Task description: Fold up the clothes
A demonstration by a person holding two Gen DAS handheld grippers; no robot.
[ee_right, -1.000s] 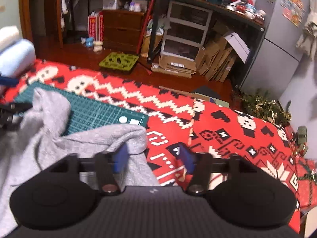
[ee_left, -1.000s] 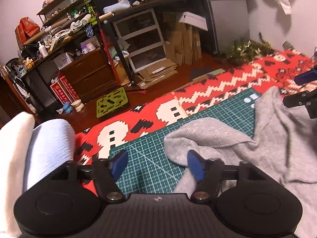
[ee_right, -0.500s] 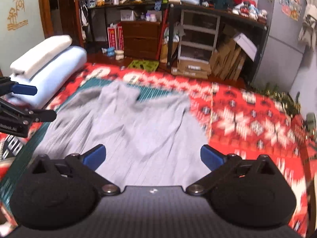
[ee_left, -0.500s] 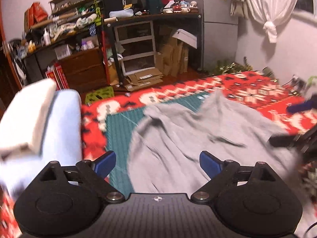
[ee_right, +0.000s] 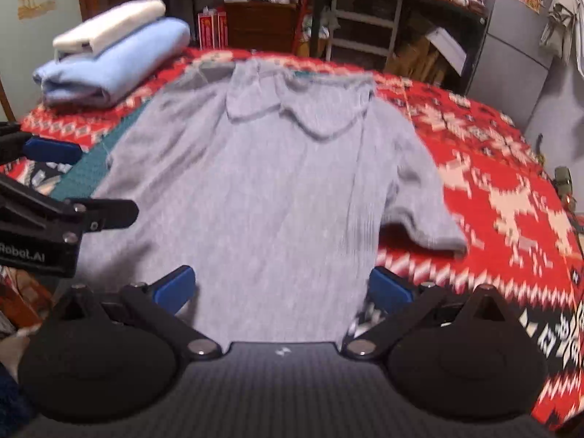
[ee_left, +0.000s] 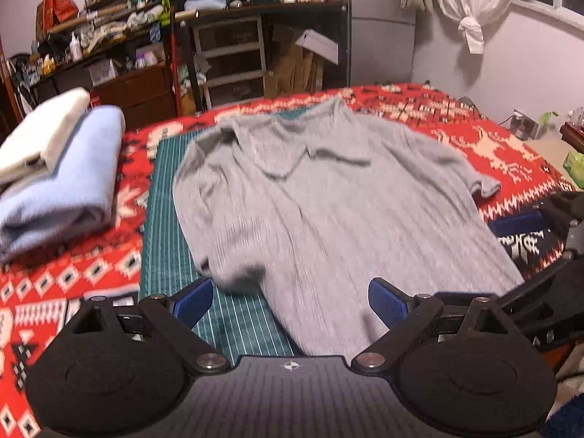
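Note:
A grey short-sleeved knit shirt [ee_left: 328,197] [ee_right: 255,189] lies spread flat, collar at the far end, over a green cutting mat [ee_left: 164,226] on a red patterned blanket [ee_left: 474,138]. My left gripper [ee_left: 290,297] hovers open above the shirt's near left hem, with nothing between its blue pads. My right gripper [ee_right: 283,288] stands open over the near right hem, its pads clear of the cloth. Each gripper shows at the side of the other's view: the right gripper [ee_left: 529,230] and the left gripper [ee_right: 54,182].
A folded light blue garment [ee_left: 62,182] [ee_right: 116,62] with a white one [ee_left: 40,131] on top sits at the blanket's left. Cluttered shelves, drawers and cardboard boxes [ee_left: 299,65] stand beyond the far edge. A knotted white curtain [ee_left: 471,7] hangs at the right.
Both grippers opened wide and pulled back toward the near hem. The shirt, bunched a second ago, now lies spread flat.

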